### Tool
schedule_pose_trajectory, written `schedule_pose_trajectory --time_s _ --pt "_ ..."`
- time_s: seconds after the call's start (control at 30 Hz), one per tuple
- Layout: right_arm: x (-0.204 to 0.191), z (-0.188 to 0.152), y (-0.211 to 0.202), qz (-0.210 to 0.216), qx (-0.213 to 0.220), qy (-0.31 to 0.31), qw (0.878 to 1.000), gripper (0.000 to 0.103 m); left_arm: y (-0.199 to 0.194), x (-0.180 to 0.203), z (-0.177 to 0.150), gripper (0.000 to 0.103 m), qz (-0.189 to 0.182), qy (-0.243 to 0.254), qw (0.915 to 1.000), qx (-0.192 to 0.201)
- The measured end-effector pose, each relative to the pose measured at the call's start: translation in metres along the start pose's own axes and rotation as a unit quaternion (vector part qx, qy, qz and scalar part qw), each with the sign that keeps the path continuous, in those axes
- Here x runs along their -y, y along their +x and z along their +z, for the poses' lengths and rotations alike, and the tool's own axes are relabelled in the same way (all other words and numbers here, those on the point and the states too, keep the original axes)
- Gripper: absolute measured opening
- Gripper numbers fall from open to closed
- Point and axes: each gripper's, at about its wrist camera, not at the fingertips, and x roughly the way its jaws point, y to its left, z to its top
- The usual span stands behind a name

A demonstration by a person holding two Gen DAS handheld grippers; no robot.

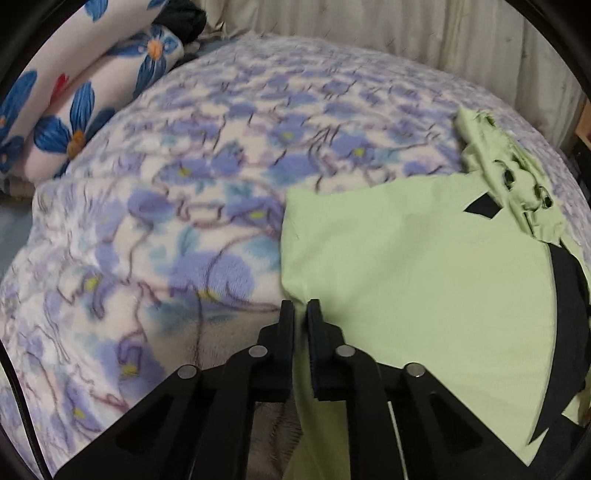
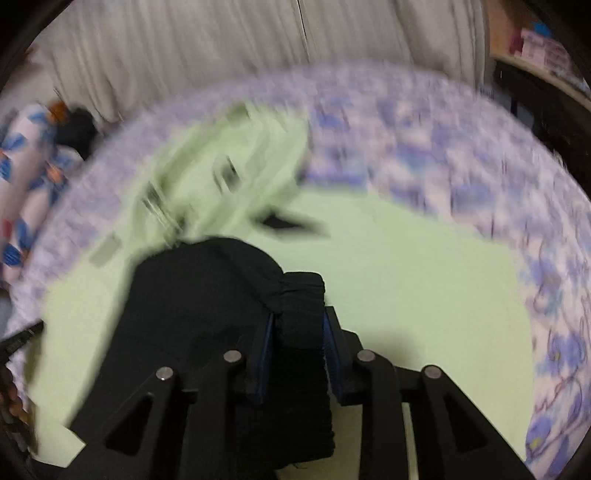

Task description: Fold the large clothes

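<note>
A light green garment [image 1: 406,277] with black trim [image 1: 569,314] lies spread on the bed. Its bunched collar end [image 1: 509,173] is at the far right. My left gripper [image 1: 301,314] sits at the garment's near left edge. Its jaws are almost together, with the green hem pinched between them. In the right wrist view the same green garment [image 2: 406,277] fills the middle. My right gripper [image 2: 300,317] is shut on a black ribbed cuff [image 2: 301,291]. The black sleeve [image 2: 207,295] drapes off to the left over the green cloth.
A fleece blanket [image 1: 221,147] with purple flowers covers the bed. Rolled pillows with blue flowers [image 1: 74,110] lie at the far left, with a dark bundle [image 1: 184,18] behind them. A pale curtain [image 2: 221,44] hangs behind the bed, and a shelf [image 2: 535,44] stands at the far right.
</note>
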Motion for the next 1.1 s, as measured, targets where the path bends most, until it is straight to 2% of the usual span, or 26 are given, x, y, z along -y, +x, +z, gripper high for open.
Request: schedule_pose_trajectory --time_s 0.07,0.13,0.2,0.3,0.4,0.43,0.5,0.6,0.63,0.7,0.77,0.87,0.93,1.0,1.1 --pt "0.007 -0.003 -0.010 0.008 0.008 0.019 1.000 0.031 -0.007 -0.003 0.000 0.017 0.008 -0.001 0.9999 0.007" --pt "0.010 -0.004 -0.030 0.002 0.034 0.031 0.999 0.040 -0.018 -0.001 0.001 0.031 0.027 0.001 0.9995 0.018" --pt "0.006 -0.005 -0.047 0.011 0.056 0.030 0.998 0.040 -0.033 0.005 0.002 0.034 0.032 0.005 0.9989 0.034" --pt "-0.020 -0.007 -0.066 0.045 0.079 0.008 0.996 0.040 -0.060 0.027 0.000 0.039 0.007 0.018 0.9983 0.055" --pt "-0.065 -0.014 -0.067 0.093 0.069 -0.030 0.993 0.040 -0.072 0.051 -0.008 0.042 -0.023 0.015 0.9984 0.049" --pt "-0.080 -0.017 -0.064 0.103 0.063 -0.044 0.992 0.040 -0.073 0.064 -0.014 0.042 -0.044 0.012 0.9980 0.043" --pt "-0.106 -0.024 -0.055 0.114 0.055 -0.070 0.990 0.040 -0.071 0.081 -0.027 0.042 -0.058 0.008 0.9978 0.031" --pt "-0.131 -0.039 -0.034 0.114 0.035 -0.098 0.988 0.040 -0.056 0.099 -0.047 0.042 -0.056 0.008 0.9983 0.015" --pt "-0.133 -0.042 -0.025 0.110 0.025 -0.099 0.989 0.040 -0.043 0.104 -0.056 0.042 -0.043 0.012 0.9990 -0.002" --pt "-0.127 -0.045 -0.014 0.088 0.014 -0.099 0.991 0.040 -0.031 0.107 -0.064 0.042 -0.028 0.024 0.9993 -0.004" --pt "-0.111 -0.046 -0.013 0.069 0.013 -0.095 0.993 0.040 -0.033 0.106 -0.068 0.042 -0.017 0.047 0.9986 0.016" --pt "-0.063 -0.046 -0.020 0.042 0.019 -0.070 0.996 0.040 -0.036 0.092 -0.069 0.044 0.010 0.065 0.9976 0.021" --pt "-0.026 -0.049 -0.026 0.047 0.017 -0.045 0.998 0.035 -0.036 0.080 -0.069 0.044 0.007 0.063 0.9978 0.018" --pt "-0.007 -0.052 -0.036 0.067 0.018 -0.031 0.997 0.029 -0.037 0.068 -0.067 0.044 0.002 0.058 0.9982 0.016" --pt "0.001 -0.058 -0.052 0.079 0.028 -0.023 0.996 0.030 -0.041 0.059 -0.066 0.044 0.003 0.051 0.9986 0.015"
